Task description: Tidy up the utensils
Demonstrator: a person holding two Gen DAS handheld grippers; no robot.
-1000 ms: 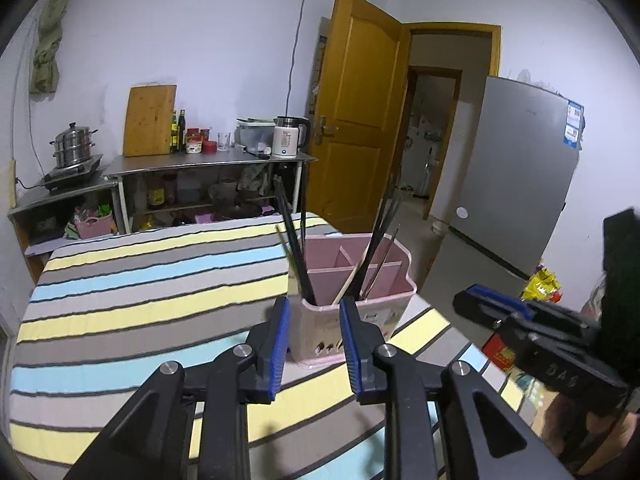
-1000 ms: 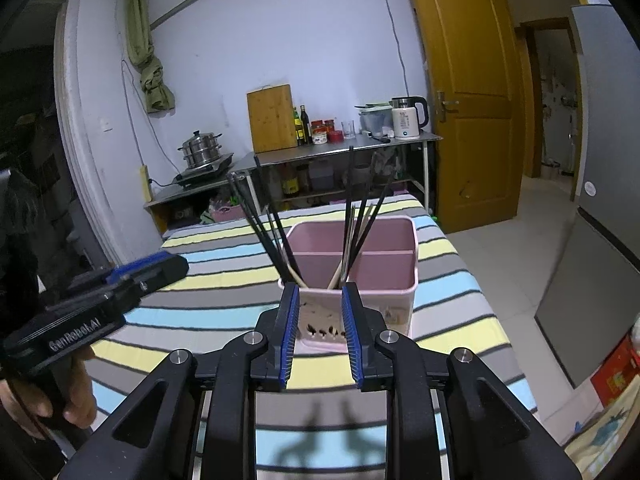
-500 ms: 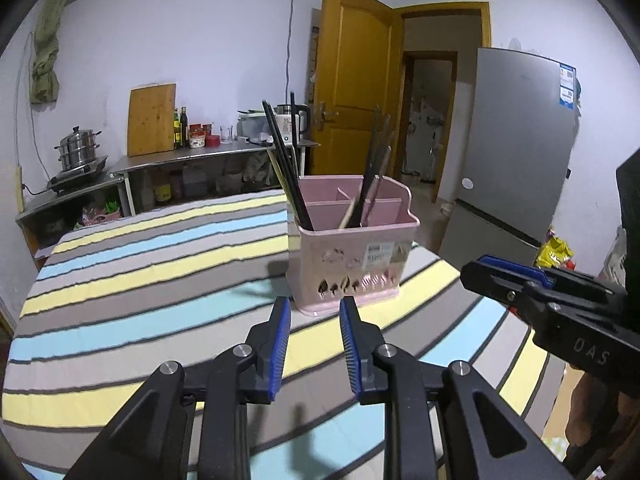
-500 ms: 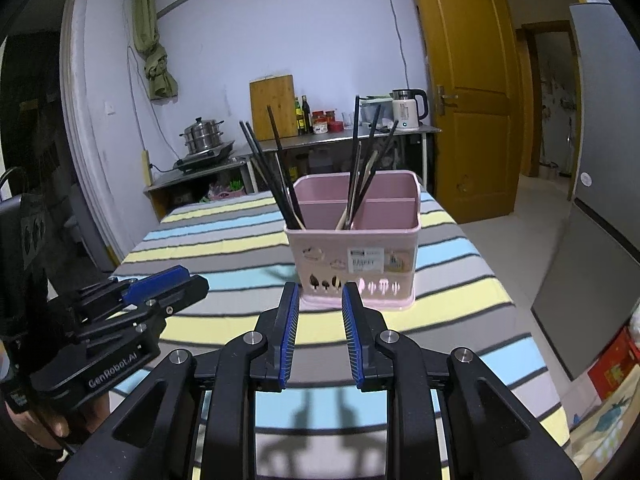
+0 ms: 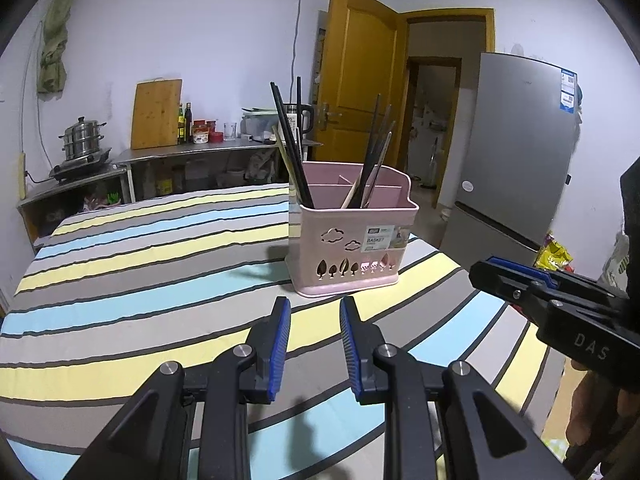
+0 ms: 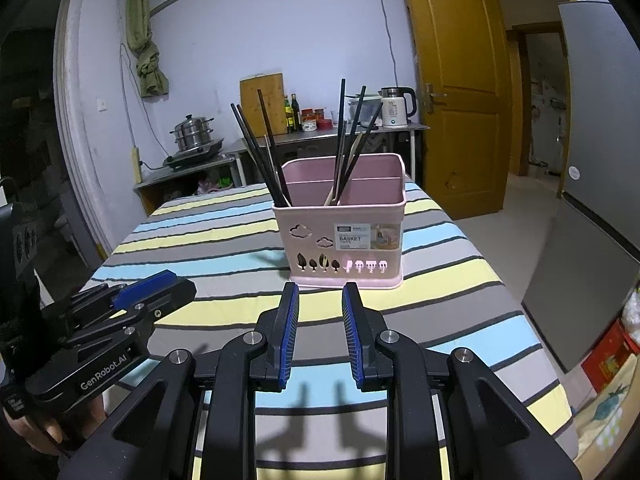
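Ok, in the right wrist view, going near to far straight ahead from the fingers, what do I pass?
Right gripper → striped tablecloth → pink utensil basket holding chopsticks → steel counter with the white kettle → back wall.

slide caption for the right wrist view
Open right gripper faces a pink basket of chopsticks on a striped table.
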